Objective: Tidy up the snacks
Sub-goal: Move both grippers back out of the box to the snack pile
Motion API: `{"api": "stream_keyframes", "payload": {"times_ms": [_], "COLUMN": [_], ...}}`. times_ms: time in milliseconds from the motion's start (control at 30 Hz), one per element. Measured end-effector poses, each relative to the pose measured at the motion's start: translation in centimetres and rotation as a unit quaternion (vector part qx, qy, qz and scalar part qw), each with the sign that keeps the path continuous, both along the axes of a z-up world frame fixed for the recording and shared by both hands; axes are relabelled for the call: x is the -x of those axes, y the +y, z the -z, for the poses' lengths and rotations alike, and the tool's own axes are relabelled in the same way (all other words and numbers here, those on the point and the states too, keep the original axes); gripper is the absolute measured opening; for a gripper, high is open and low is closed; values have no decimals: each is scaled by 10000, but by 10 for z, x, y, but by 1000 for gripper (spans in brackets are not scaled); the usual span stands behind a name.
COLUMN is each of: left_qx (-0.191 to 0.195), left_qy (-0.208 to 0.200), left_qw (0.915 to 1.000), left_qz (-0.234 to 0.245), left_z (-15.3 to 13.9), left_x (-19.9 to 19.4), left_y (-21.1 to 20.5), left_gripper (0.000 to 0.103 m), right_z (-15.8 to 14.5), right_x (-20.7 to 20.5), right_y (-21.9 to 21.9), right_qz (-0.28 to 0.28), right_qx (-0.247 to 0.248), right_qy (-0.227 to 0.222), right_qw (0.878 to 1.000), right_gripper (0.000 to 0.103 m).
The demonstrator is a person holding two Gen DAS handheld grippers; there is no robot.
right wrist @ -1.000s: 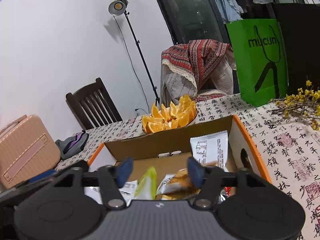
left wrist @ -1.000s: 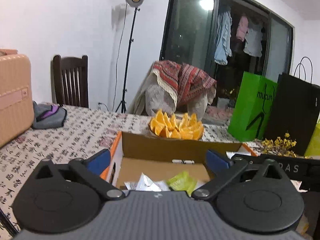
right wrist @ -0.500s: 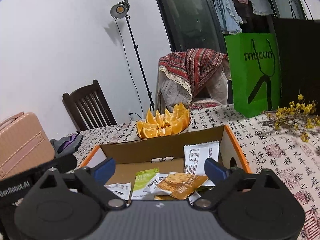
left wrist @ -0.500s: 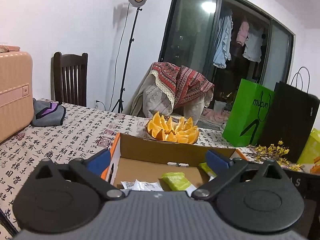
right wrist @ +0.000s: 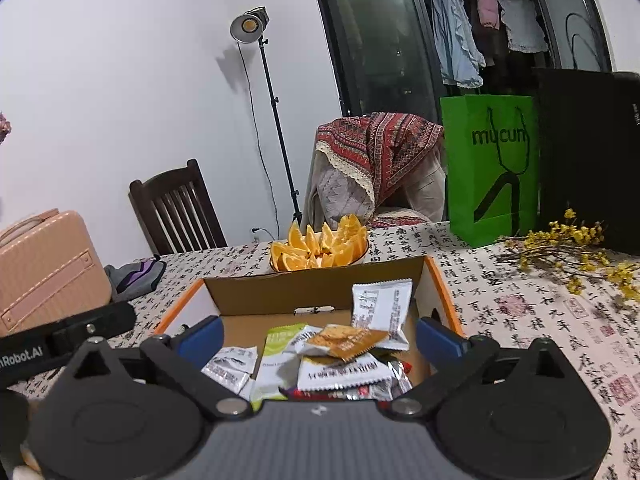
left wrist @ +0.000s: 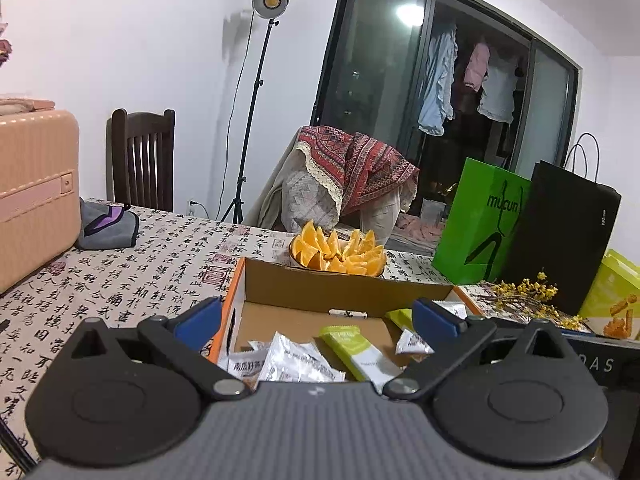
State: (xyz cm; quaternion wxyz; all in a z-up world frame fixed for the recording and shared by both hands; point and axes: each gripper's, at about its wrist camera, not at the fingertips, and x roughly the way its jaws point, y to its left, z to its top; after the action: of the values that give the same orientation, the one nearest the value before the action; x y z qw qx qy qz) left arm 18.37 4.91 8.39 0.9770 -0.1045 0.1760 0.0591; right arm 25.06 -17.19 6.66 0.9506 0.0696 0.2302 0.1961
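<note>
An open cardboard box with orange edges (left wrist: pixel 344 286) (right wrist: pixel 312 286) stands on the table and holds several snack packets: white ones (left wrist: pixel 298 360), a green one (left wrist: pixel 354 350) (right wrist: pixel 278 350), an orange-brown one (right wrist: pixel 346 342) and a white one leaning on the right wall (right wrist: pixel 380 306). My left gripper (left wrist: pixel 316 318) is open and empty, above the box's near edge. My right gripper (right wrist: pixel 318 338) is open and empty, just above the packets.
A bowl of orange wedges (left wrist: pixel 338 252) (right wrist: pixel 318 246) sits behind the box. A pink suitcase (left wrist: pixel 34 192) and grey pouch (left wrist: pixel 108 224) are at left. Green (left wrist: pixel 482 222) and black (left wrist: pixel 560 232) paper bags and yellow flowers (right wrist: pixel 576 248) are at right.
My right gripper opened wide and drew back above the box, leaving the packets inside. My left gripper also rose and pulled back a little, staying open.
</note>
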Motion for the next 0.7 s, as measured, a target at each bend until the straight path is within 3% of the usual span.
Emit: {"api": "stream_keyframes", "payload": {"times_ms": [700], "left_qx": [-30], "left_qy": [413], "left_qw": [9991], "left_qz": [98], "left_z": [33], "left_x": [62], "left_y": [16], "left_gripper": [103], "right_z": [43], "right_x": [66], "right_y": [-27], "right_qz": [-101], "right_qx": [448], "right_qy": [387], "right_qw": [9982], "right_gripper": [103]}}
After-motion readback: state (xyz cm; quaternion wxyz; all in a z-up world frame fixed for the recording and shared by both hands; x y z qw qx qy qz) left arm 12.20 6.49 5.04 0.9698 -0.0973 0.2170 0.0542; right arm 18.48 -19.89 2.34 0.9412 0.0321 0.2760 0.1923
